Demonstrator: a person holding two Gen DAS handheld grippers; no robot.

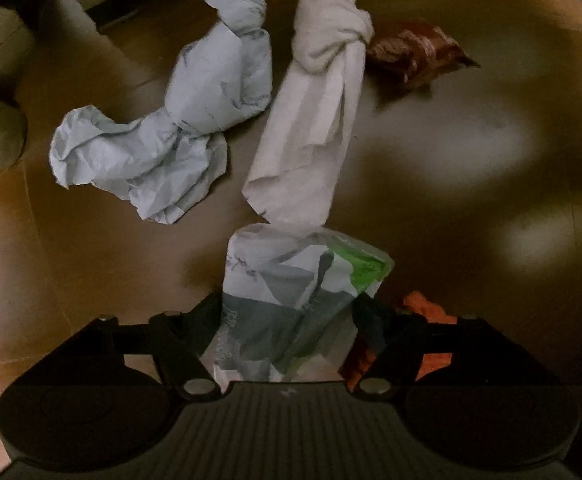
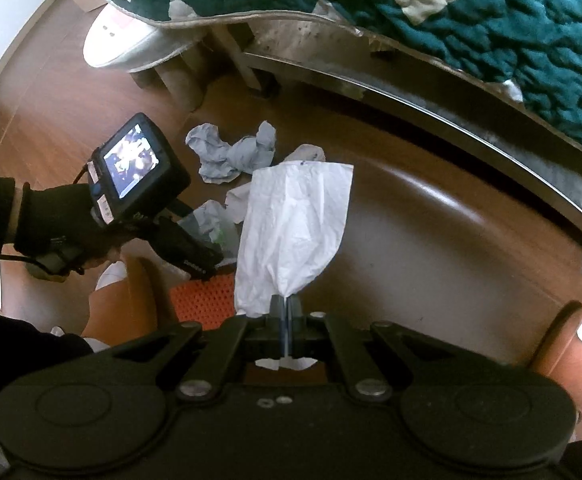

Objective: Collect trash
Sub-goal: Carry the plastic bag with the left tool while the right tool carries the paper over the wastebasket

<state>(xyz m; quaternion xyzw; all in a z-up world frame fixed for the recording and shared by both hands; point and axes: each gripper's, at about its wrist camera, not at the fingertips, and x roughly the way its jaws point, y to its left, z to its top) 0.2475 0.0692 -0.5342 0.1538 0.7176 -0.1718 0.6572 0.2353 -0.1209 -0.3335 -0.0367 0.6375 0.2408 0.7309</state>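
Note:
In the left wrist view my left gripper (image 1: 291,308) points down at the brown floor, open, with a crumpled white, grey and green plastic wrapper (image 1: 291,280) between its fingers. I cannot tell whether the pads press on it. Beyond it lie a knotted white paper wad (image 1: 315,120), a crumpled pale blue paper (image 1: 163,120) and a red-brown snack wrapper (image 1: 415,52). An orange mesh piece (image 1: 423,308) lies by the right finger. My right gripper (image 2: 286,308) is shut on a white plastic bag (image 2: 291,220), which hangs beside the left gripper (image 2: 207,260).
A bed with a green and cream quilt (image 2: 451,20) and a metal frame (image 2: 411,104) stands behind the litter. A white shoe (image 2: 131,40) lies under its corner. A gloved hand (image 2: 59,224) holds the left gripper. A slippered foot (image 2: 571,344) stands at the right.

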